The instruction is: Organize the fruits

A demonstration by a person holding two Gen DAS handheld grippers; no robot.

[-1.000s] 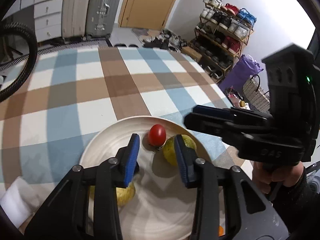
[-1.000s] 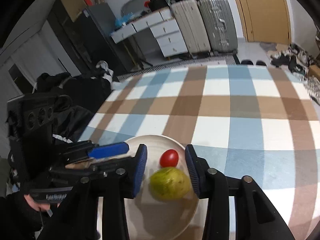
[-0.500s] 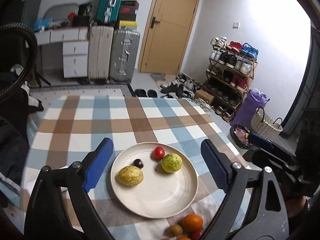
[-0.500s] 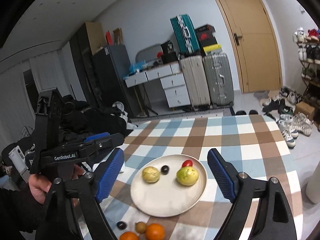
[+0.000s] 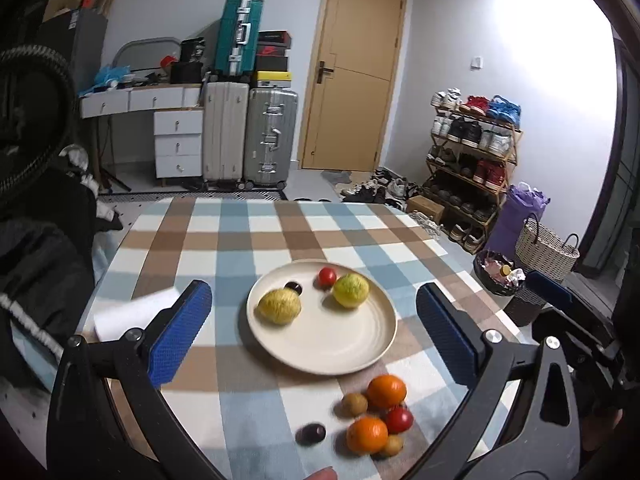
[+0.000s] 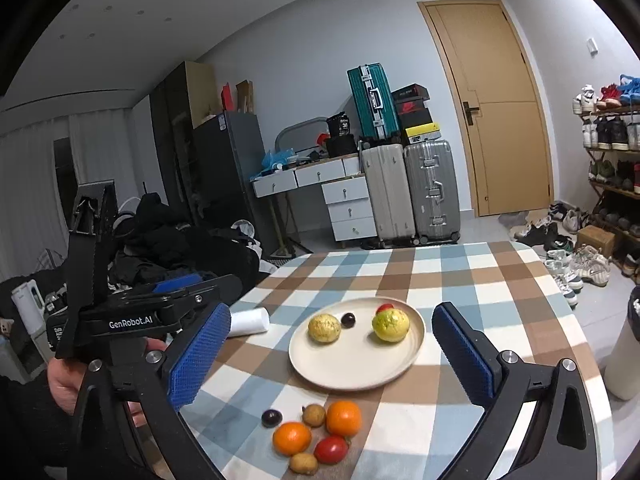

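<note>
both my tongs are spread wide and empty: left gripper (image 5: pixel 314 330), right gripper (image 6: pixel 330 354), both held above the checked table (image 5: pixel 240 232). plate (image 5: pixel 360 354) holds two yellow-green fruits (image 5: pixel 279 306), a red tomato (image 5: pixel 327 276) and a dark plum (image 5: pixel 295 288). loose pile (image 6: pixel 316 434) sits on the cloth just near side of the plate: two oranges, tomato, two small brown fruits, one dark plum. white roll (image 6: pixel 249 321) left of plate.
</note>
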